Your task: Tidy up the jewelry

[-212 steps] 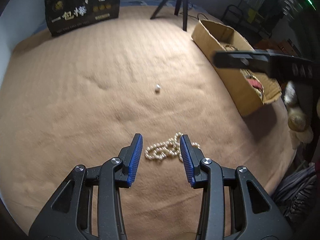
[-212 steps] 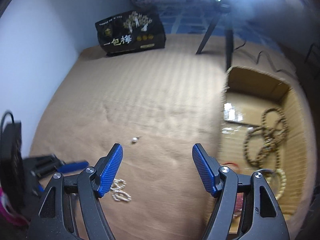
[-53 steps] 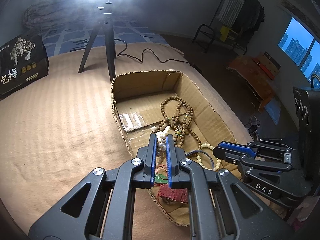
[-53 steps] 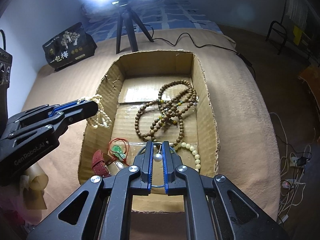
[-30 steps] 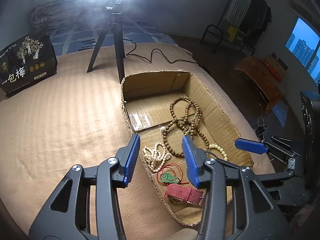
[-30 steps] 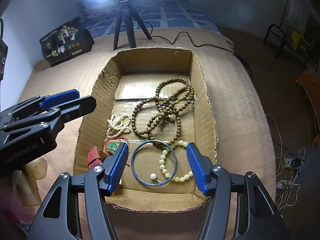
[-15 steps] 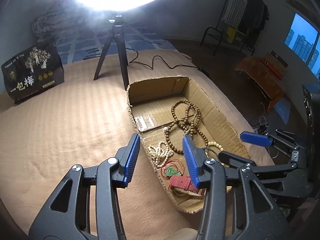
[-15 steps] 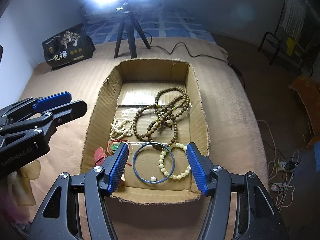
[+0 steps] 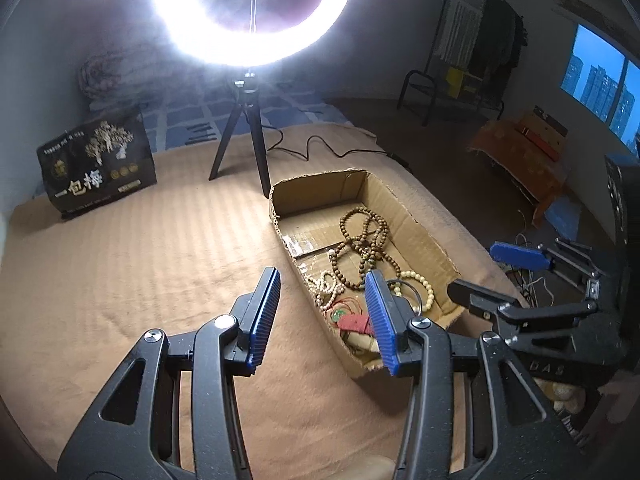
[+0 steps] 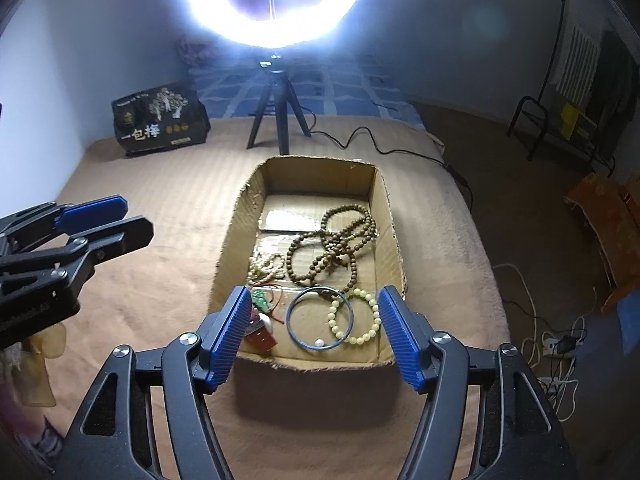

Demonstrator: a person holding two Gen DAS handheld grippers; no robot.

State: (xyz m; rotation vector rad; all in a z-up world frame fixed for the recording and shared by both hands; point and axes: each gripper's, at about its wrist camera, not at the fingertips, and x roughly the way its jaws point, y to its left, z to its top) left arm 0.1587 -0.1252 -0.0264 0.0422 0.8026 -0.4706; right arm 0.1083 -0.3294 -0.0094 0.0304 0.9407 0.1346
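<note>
The jewelry lay inside an open cardboard box [image 10: 390, 220] on a tan blanket [image 10: 140, 280]. A brown wooden bead necklace [image 10: 332, 244] sprawled across the box's middle; a white pearl strand [image 10: 266, 266] lay just beside it on the left. Nearer the camera lay a blue bangle [image 10: 320, 322] with a single pearl [image 10: 319, 343] at its rim, overlapped by a pale green bead bracelet [image 10: 354, 322], and a red-corded green pendant [image 10: 262, 300]. The right gripper [image 10: 316, 334] hung above the box's near end, jaws opening, nothing between them. The left gripper [image 9: 326, 316], partly spread and empty, was over the box's left wall. Beyond stood a tripod [image 10: 276, 116] bearing a ring light [image 10: 276, 4], and a black bag [image 10: 160, 122].
</note>
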